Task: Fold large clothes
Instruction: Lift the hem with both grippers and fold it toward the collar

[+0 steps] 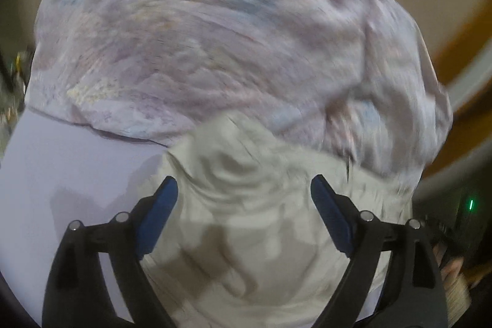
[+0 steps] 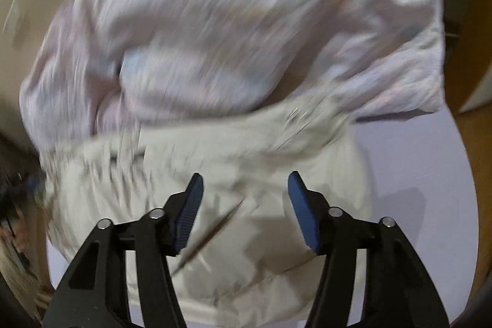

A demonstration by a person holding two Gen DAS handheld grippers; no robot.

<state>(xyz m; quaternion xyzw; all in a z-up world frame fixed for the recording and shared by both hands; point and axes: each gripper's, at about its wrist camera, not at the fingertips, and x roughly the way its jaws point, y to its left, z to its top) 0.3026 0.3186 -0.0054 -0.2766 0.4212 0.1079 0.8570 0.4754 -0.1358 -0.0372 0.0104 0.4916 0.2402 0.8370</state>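
A cream garment (image 1: 246,220) lies rumpled on the pale table (image 1: 61,174), with a large pinkish-lilac patterned cloth (image 1: 200,51) heaped just behind it and overlapping its far edge. My left gripper (image 1: 244,189) hovers over the cream fabric, jaws wide apart, nothing pinched between the blue pads (image 1: 160,214). In the right wrist view the same cream garment (image 2: 230,189) sits under my right gripper (image 2: 246,189), which is open too, its pads (image 2: 303,211) clear of the cloth. The lilac cloth (image 2: 230,20) fills the upper part of that view, blurred.
The table's bare surface shows at the left (image 1: 61,174) and at the right (image 2: 415,174). A hand (image 1: 455,275) shows at the lower right of the left wrist view. Wooden flooring or furniture (image 1: 461,45) lies beyond the table's edge.
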